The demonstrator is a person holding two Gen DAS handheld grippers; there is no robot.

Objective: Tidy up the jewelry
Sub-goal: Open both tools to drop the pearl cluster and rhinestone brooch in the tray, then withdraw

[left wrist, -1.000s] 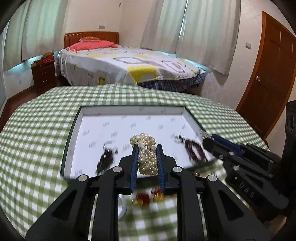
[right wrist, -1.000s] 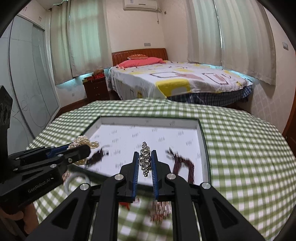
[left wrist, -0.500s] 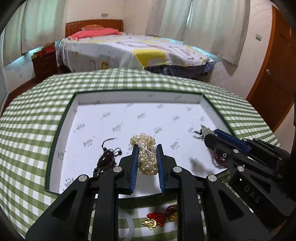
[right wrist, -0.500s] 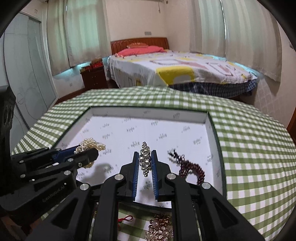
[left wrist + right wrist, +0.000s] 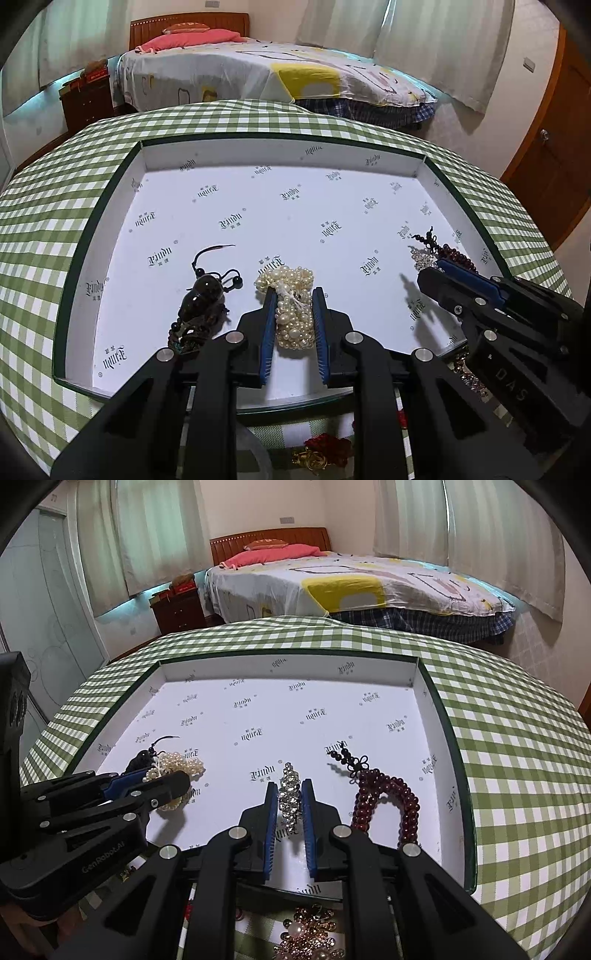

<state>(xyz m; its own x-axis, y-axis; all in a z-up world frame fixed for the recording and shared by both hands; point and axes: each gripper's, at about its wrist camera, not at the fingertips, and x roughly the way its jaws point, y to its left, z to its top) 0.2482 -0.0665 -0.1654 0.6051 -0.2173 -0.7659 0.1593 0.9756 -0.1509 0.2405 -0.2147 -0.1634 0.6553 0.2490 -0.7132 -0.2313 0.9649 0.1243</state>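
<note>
— Left wrist view: left tool [image 5: 294,295] clamps the pearl bracelet [image 5: 291,306] over the white tray [image 5: 280,151].
— Right tool [image 5: 290,788] pinches the rhinestone piece [image 5: 290,797], beside the red bead bracelet [image 5: 388,801].

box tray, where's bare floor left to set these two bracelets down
The far half of the box tray, up to its back wall, is bare. The gap between the pearl bracelet and crystal bracelet is narrower. The near edge is crowded: dark pendant left, red bead bracelet right.
</note>
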